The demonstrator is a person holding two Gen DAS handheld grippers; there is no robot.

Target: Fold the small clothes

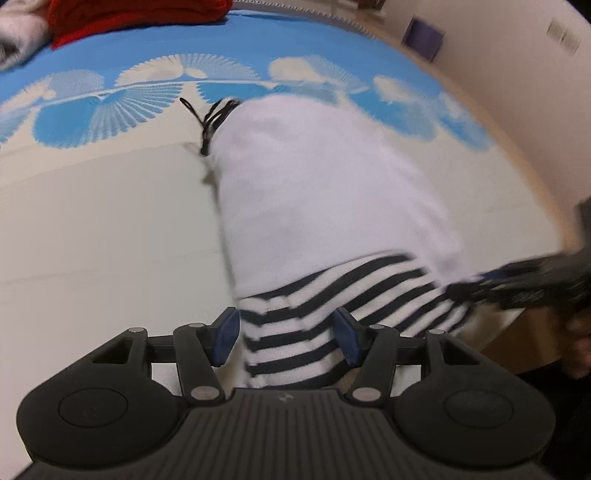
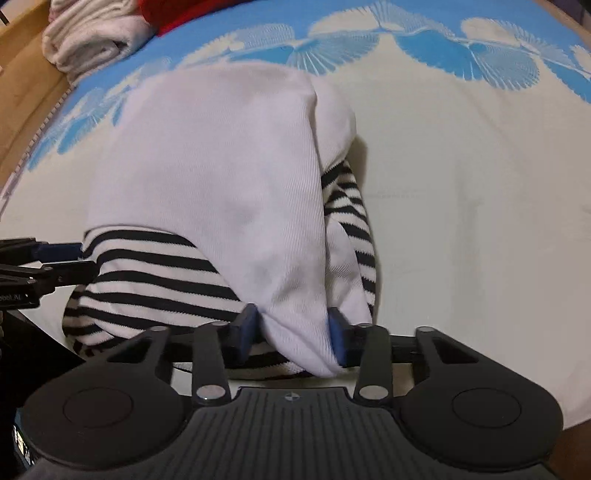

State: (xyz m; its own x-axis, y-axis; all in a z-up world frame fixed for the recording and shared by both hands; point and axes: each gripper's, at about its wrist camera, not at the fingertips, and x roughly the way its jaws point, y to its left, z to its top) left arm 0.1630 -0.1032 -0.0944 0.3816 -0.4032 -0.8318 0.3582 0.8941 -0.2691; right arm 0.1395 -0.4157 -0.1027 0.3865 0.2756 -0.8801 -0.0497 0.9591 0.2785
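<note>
A small white top [image 1: 325, 192] with black-and-white striped sleeves [image 1: 332, 291] lies folded on a cream and blue patterned cover [image 1: 110, 206]. A black cord [image 1: 210, 118] shows at its far end. My left gripper [image 1: 286, 338] stands open, with a striped sleeve lying loosely between its blue pads. In the right wrist view the top [image 2: 221, 177] is bunched, with a striped sleeve [image 2: 147, 280] at its left. My right gripper [image 2: 291, 334] is open around a white fold, its pads close beside the cloth. Each gripper appears in the other's view: the right one [image 1: 517, 284], the left one [image 2: 48, 266].
A red garment [image 1: 129, 14] and a folded white towel [image 2: 92, 37] lie at the cover's far end. A pale wall [image 1: 517, 92] with a purple object [image 1: 423, 37] runs along one side. A wooden edge [image 2: 22, 92] borders the cover.
</note>
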